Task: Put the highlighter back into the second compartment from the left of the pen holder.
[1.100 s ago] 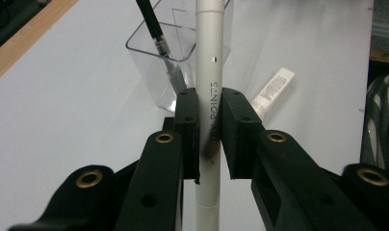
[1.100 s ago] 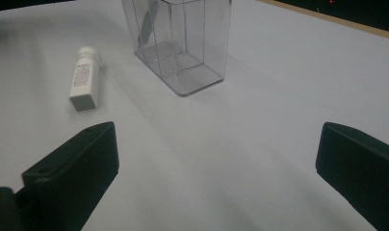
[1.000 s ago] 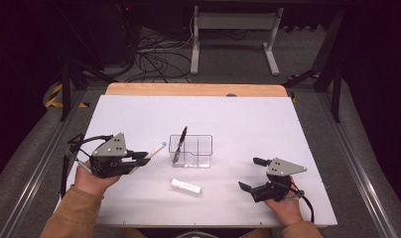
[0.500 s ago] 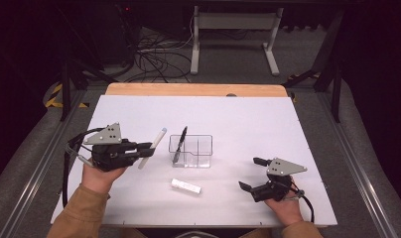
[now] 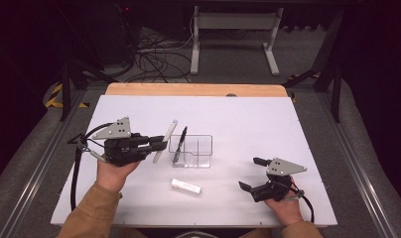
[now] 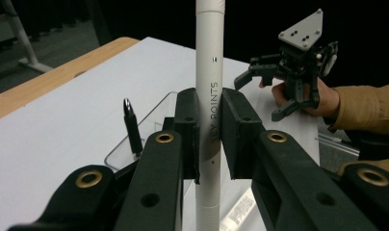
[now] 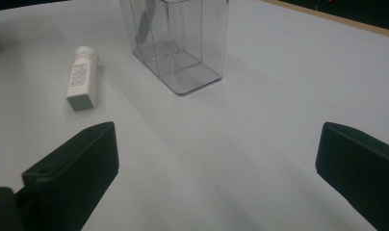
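A white marker (image 6: pixel 209 96) with grey lettering is showing between black jaws with brass-coloured screws. A black pen (image 5: pixel 179 144) is standing in a clear plastic organizer (image 5: pixel 193 151). A small white tube (image 7: pixel 82 79) is lying on the white table (image 5: pixel 248 124), edged in light wood.

Lab / test-rig setting. White work table (image 5: pixel 248 124) w/ wood edge strip, dark unlit surroundings, grey carpet floor. Cable tangle (image 5: pixel 149 54) on floor behind table, metal desk frame legs (image 5: pixel 233 37) at back, yellow-black hazard tape (image 5: pixel 53 94) at left, rails alongside table.
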A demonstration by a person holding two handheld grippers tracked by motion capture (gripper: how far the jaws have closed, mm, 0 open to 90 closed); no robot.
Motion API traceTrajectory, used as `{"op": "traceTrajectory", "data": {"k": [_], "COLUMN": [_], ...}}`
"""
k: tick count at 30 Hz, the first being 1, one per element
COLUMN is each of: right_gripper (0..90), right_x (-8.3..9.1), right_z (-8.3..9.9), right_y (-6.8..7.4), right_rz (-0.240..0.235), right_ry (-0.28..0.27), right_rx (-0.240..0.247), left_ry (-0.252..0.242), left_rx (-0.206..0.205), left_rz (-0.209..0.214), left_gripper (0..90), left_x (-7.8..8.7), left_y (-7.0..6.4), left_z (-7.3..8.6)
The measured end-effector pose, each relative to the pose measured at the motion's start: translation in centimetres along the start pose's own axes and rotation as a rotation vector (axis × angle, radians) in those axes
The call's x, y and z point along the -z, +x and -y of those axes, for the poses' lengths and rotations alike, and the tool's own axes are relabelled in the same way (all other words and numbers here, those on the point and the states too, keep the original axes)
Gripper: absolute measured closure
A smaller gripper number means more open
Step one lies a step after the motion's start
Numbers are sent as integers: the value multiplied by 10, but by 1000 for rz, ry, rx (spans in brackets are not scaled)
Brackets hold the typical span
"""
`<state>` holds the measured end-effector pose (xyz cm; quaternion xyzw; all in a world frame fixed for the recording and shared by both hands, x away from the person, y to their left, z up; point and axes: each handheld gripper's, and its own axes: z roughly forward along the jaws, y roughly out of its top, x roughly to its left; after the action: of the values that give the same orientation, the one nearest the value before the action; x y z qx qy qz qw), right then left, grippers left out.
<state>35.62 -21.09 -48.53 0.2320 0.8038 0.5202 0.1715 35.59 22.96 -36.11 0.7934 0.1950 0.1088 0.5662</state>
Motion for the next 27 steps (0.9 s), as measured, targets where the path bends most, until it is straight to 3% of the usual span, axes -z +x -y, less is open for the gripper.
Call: {"op": "traceTrajectory", "data": {"k": [22,27], "right_gripper": [17,17], "right_x": [0,0], "right_z": [0,0], "right_y": [0,0], "right_rz": [-4,-5], "right_ry": [2,2], "right_rx": [2,3], "left_ry": [-38,-50], "left_rx": [-12,3], "left_rz": [14,15], "left_gripper": [784,784], "left_x": [-40,-47], "left_y": [4,7], "left_z": [-15,-15]}}
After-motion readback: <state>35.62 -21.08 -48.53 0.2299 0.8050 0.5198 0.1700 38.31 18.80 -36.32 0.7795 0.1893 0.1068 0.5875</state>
